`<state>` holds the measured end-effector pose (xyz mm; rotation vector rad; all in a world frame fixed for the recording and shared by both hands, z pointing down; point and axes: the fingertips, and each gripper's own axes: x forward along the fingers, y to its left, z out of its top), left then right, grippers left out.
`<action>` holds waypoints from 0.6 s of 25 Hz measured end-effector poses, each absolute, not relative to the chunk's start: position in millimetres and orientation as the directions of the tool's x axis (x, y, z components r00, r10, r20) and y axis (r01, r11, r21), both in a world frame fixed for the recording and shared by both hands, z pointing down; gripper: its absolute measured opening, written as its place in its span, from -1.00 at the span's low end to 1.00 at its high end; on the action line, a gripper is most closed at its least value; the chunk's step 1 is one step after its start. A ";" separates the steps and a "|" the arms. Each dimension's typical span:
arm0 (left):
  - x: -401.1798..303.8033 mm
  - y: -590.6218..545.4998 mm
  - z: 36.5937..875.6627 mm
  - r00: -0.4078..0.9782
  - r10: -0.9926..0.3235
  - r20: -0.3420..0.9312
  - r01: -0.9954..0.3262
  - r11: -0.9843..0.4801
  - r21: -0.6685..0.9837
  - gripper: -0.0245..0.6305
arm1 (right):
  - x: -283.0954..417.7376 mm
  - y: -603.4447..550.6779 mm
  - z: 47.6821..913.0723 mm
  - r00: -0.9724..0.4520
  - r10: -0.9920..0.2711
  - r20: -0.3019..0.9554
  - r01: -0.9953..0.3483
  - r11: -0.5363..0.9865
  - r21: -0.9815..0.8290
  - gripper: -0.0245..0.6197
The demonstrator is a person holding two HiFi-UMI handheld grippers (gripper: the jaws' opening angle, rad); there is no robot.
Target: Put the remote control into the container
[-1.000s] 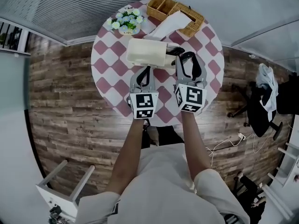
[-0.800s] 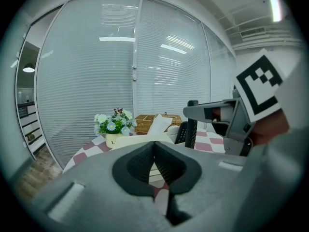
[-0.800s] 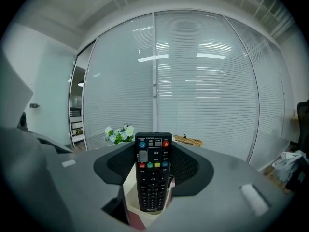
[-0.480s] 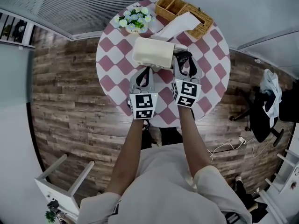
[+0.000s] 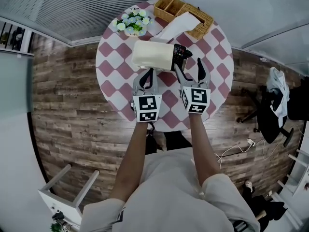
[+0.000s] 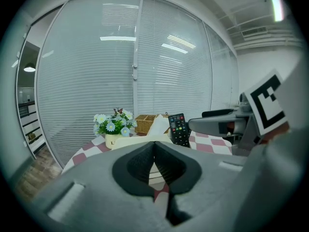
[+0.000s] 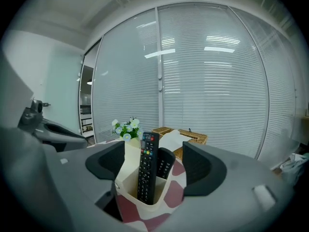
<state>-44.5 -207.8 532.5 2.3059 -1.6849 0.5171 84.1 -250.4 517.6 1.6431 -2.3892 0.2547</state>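
Note:
A black remote control (image 7: pixel 147 170) stands upright in the end compartment of a cream container (image 7: pixel 126 178), with a second dark remote (image 7: pixel 165 162) just behind it. My right gripper (image 7: pixel 153 164) is open. Its jaws have just been opening and now stand wide on either side of the remote without touching it. From the head view, the remote (image 5: pixel 179 55) sits at the right end of the container (image 5: pixel 151 55), with the right gripper (image 5: pixel 190 67) just before it. My left gripper (image 5: pixel 146 77) is shut and empty, near the container's front edge.
The round red-and-white checked table (image 5: pixel 215 74) also carries a pot of flowers (image 5: pixel 132 23), a wicker basket (image 5: pixel 186 11) and a white tissue (image 5: pixel 175 26). An office chair with clothes (image 5: pixel 274 105) stands to the right and a white stool (image 5: pixel 67 192) at lower left.
The right gripper's jaws have spread wide and let go of the remote, which now rests in the container. The right hand has sunk a little. The left gripper has stayed put.

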 end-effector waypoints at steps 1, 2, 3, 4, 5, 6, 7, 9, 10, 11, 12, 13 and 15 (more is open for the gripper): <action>-43.4 -206.8 531.6 0.277 -0.866 0.416 -0.950 -0.311 -0.015 -0.91 | 89.8 -246.0 517.1 -0.337 -0.898 0.282 -0.937 0.349 -0.009 0.16; -42.3 -205.6 530.9 0.281 -0.865 0.416 -0.949 -0.315 -0.014 -0.91 | 96.0 -241.4 517.1 -0.326 -0.903 0.281 -0.941 0.339 -0.005 -0.01; -40.9 -204.4 530.3 0.286 -0.863 0.417 -0.947 -0.320 -0.013 -0.91 | 102.4 -236.8 517.8 -0.314 -0.906 0.282 -0.945 0.327 -0.004 -0.19; -39.3 -203.1 529.7 0.291 -0.861 0.416 -0.946 -0.325 -0.011 -0.91 | 108.4 -232.3 519.0 -0.303 -0.909 0.286 -0.949 0.315 -0.004 -0.33; -37.2 -201.9 529.0 0.297 -0.860 0.415 -0.944 -0.331 -0.008 -0.91 | 113.8 -228.1 520.6 -0.293 -0.910 0.293 -0.953 0.304 -0.008 -0.44; -34.7 -200.8 528.1 0.305 -0.858 0.412 -0.941 -0.337 -0.004 -0.91 | 118.5 -224.1 523.0 -0.285 -0.909 0.304 -0.955 0.295 -0.013 -0.55; -32.1 -199.5 527.3 0.314 -0.856 0.410 -0.939 -0.343 0.003 -0.91 | 123.0 -220.1 525.8 -0.277 -0.906 0.319 -0.958 0.285 -0.023 -0.66; -27.6 -195.8 527.5 0.330 -0.850 0.410 -0.936 -0.352 0.023 -0.91 | 131.6 -210.7 531.7 -0.258 -0.900 0.351 -0.965 0.260 -0.043 -0.77; -26.1 -192.8 528.4 0.337 -0.845 0.414 -0.934 -0.356 0.034 -0.91 | 134.9 -204.8 534.3 -0.250 -0.896 0.367 -0.967 0.250 -0.049 -0.88; -25.0 -188.8 529.7 0.345 -0.839 0.420 -0.932 -0.360 0.047 -0.91 | 137.1 -198.3 536.9 -0.246 -0.890 0.383 -0.968 0.246 -0.052 -0.92; -24.4 -183.7 531.3 0.353 -0.832 0.428 -0.930 -0.363 0.062 -0.91 | 138.2 -191.4 539.4 -0.247 -0.883 0.400 -0.968 0.245 -0.056 -0.92; -23.9 -177.6 533.9 0.364 -0.822 0.438 -0.927 -0.367 0.082 -0.91 | 138.5 -184.4 542.0 -0.251 -0.875 0.415 -0.967 0.247 -0.063 -0.92; -22.1 -164.2 542.6 0.391 -0.793 0.467 -0.918 -0.375 0.132 -0.91 | 137.6 -171.6 546.9 -0.260 -0.863 0.434 -0.965 0.245 -0.092 -0.92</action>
